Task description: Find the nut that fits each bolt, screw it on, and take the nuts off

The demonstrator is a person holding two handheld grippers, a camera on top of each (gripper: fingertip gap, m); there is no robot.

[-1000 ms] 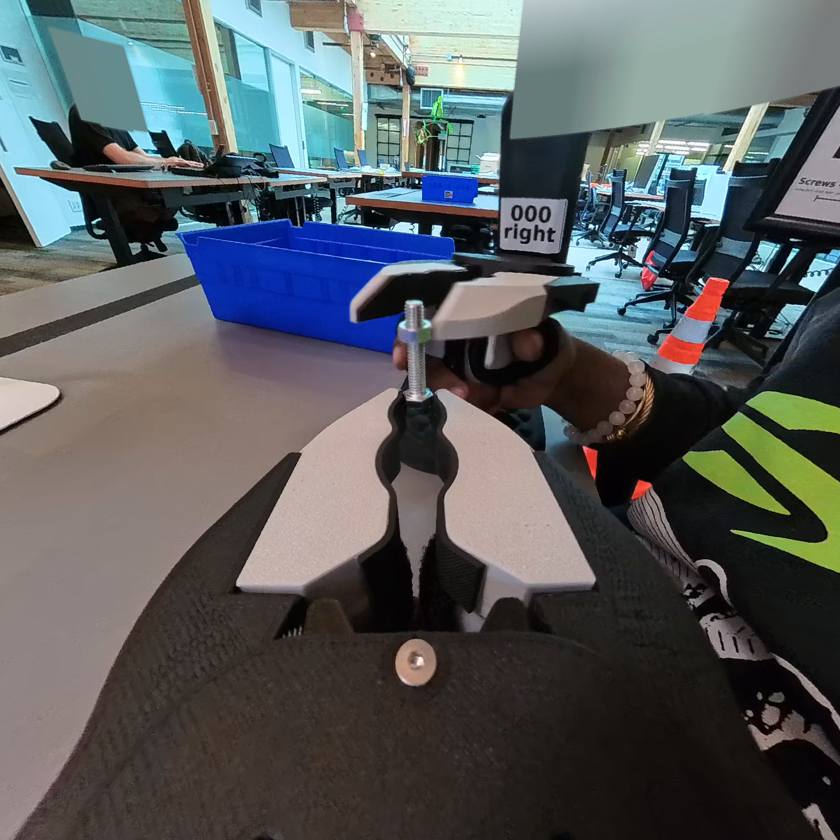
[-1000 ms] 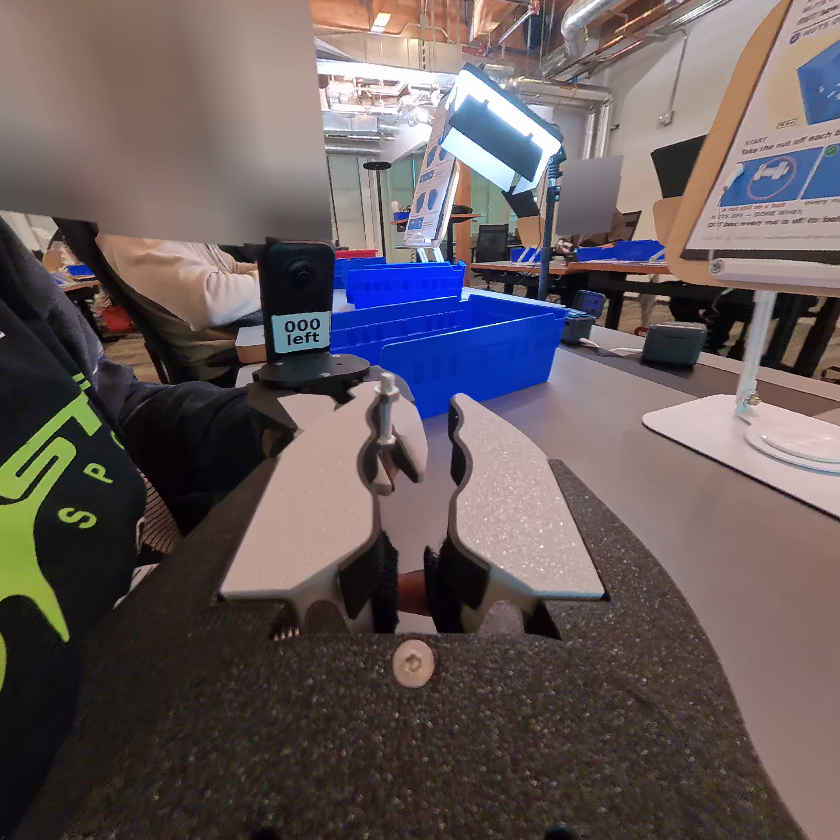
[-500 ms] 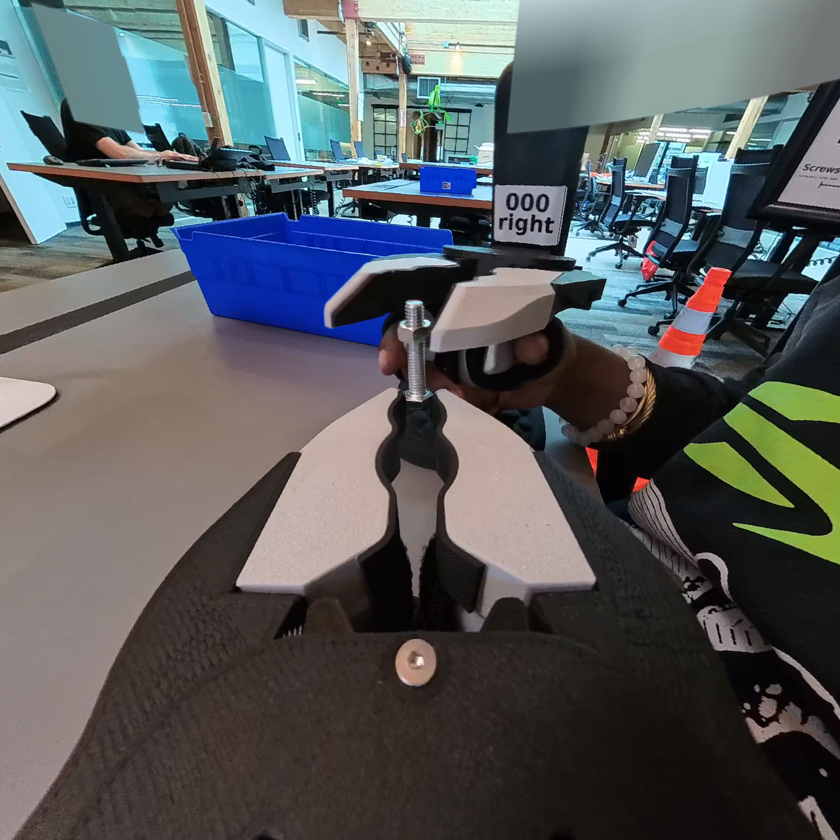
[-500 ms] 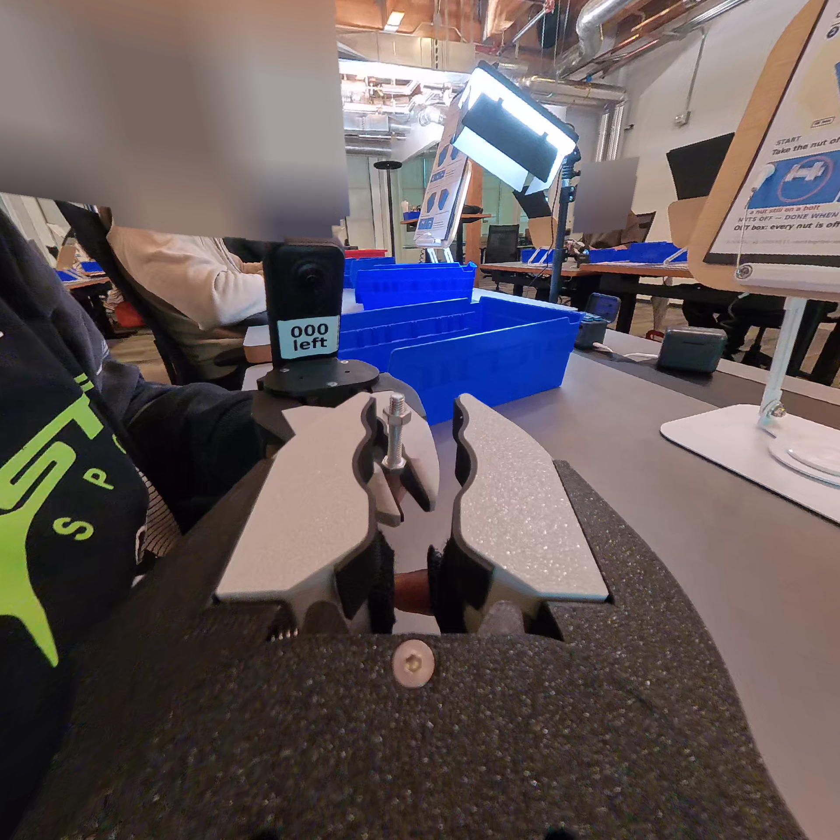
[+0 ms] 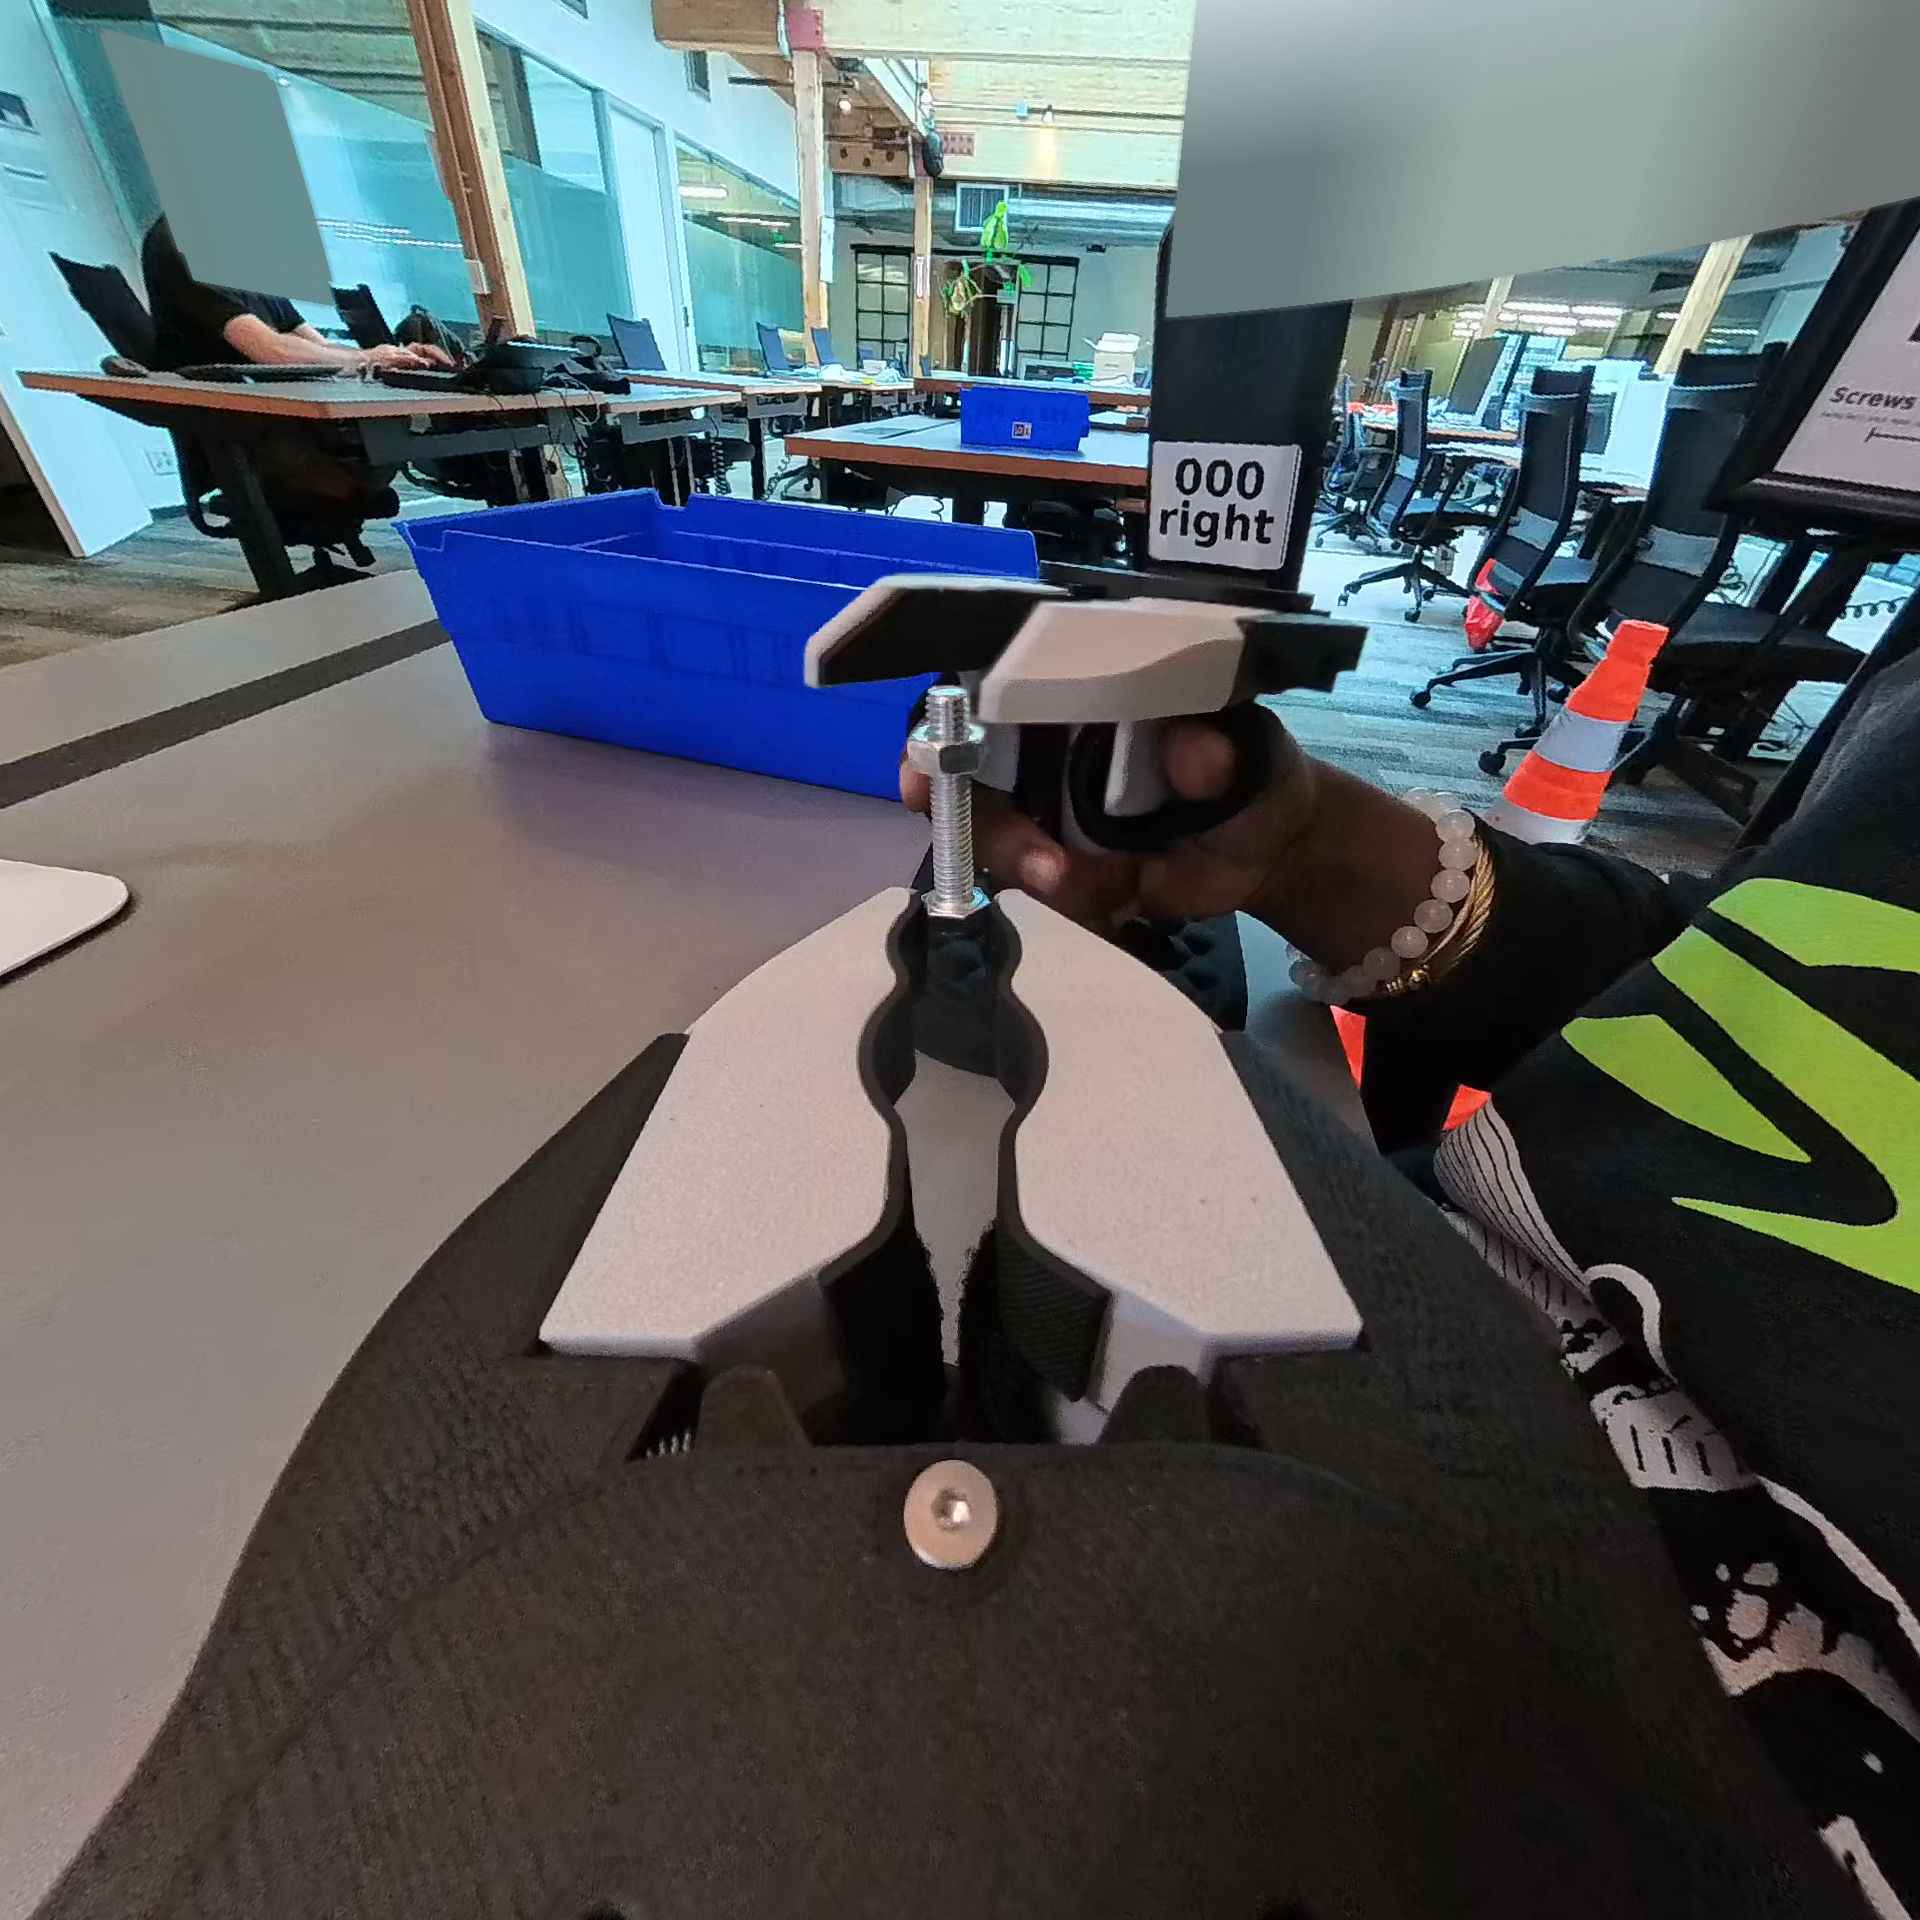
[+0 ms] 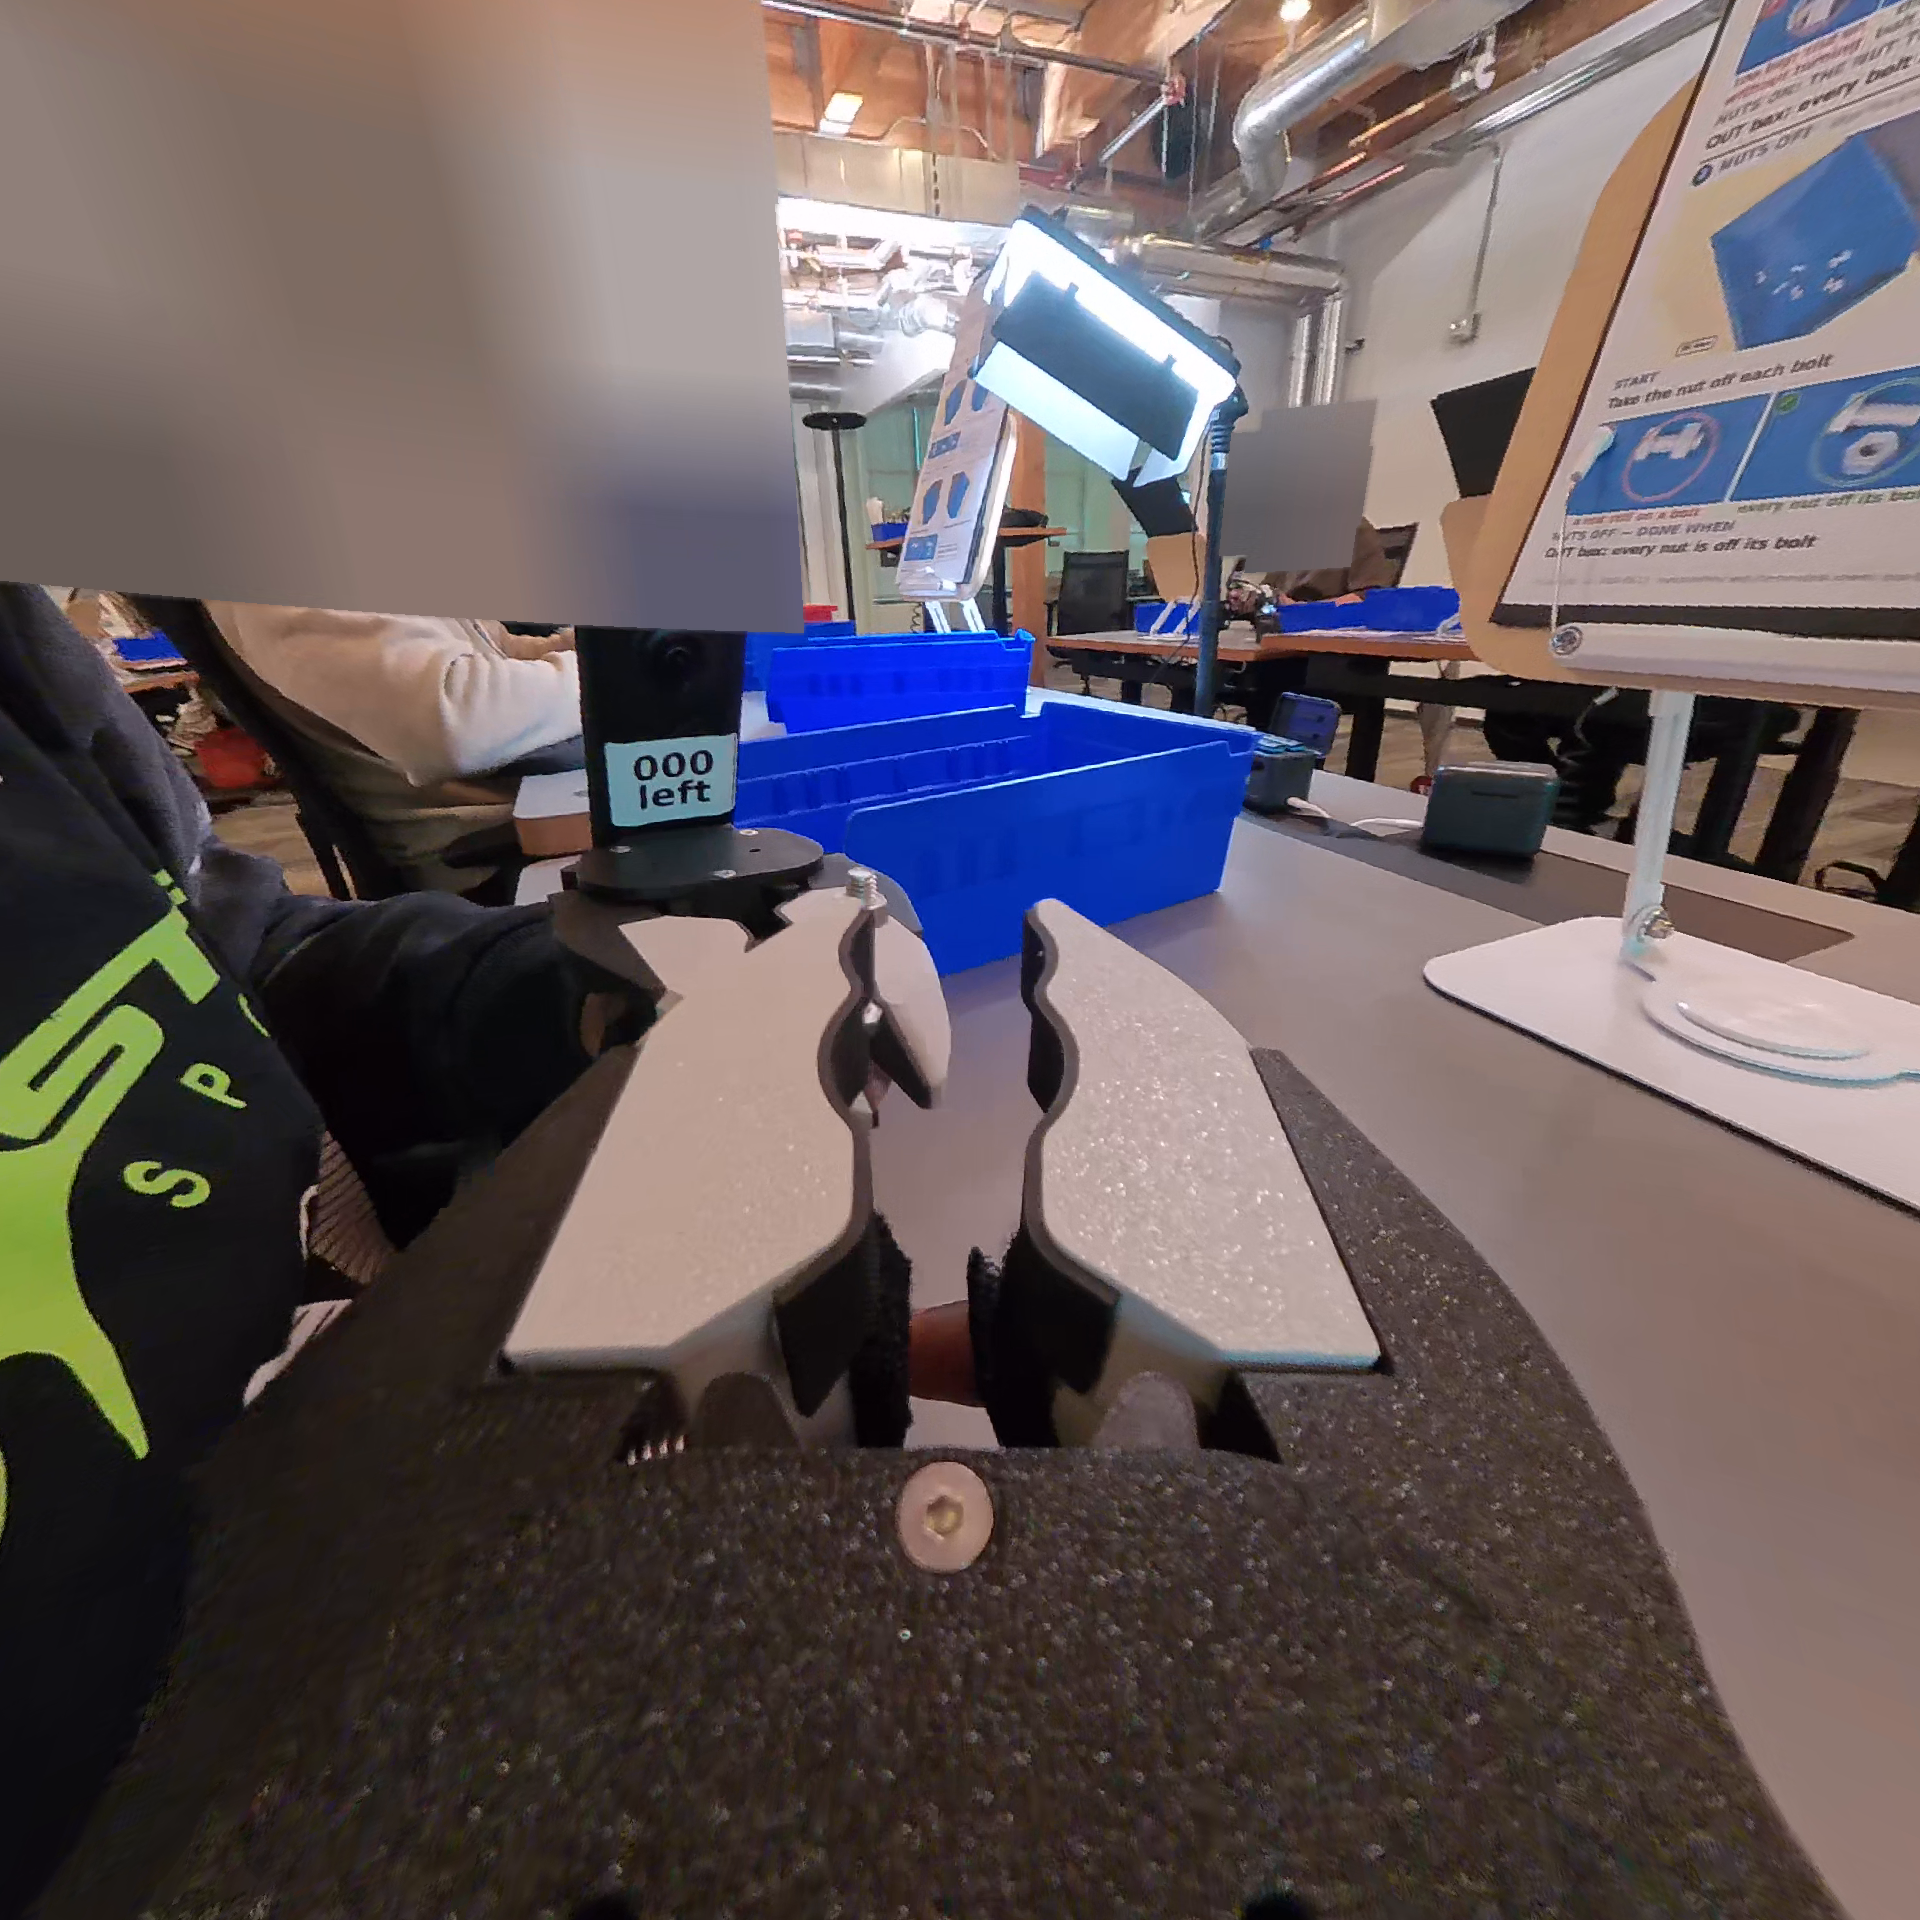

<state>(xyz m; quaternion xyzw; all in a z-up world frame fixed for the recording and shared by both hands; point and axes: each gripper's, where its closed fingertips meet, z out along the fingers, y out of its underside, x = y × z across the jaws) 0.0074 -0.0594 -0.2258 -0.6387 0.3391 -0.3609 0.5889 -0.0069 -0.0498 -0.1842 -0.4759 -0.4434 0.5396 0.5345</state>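
While a grey bench (image 5: 343, 997) stretches beneath both tools, a blue bin (image 5: 665, 613) sits toward its far side, and a white stand base (image 6: 1662, 1013) rests on the bench to the right in the right wrist view. Nearer, the left gripper (image 5: 954, 914) is clamped tight on the head of a bolt (image 5: 950, 821), holding it upright above the bench. Just beyond, the right gripper (image 6: 940, 1013) hovers with its fingers (image 5: 1117, 660) parted over the bolt's tip, holding nothing. Smallest of all, a hex nut (image 5: 944, 744) sits threaded near the top of the bolt, just below those fingers.
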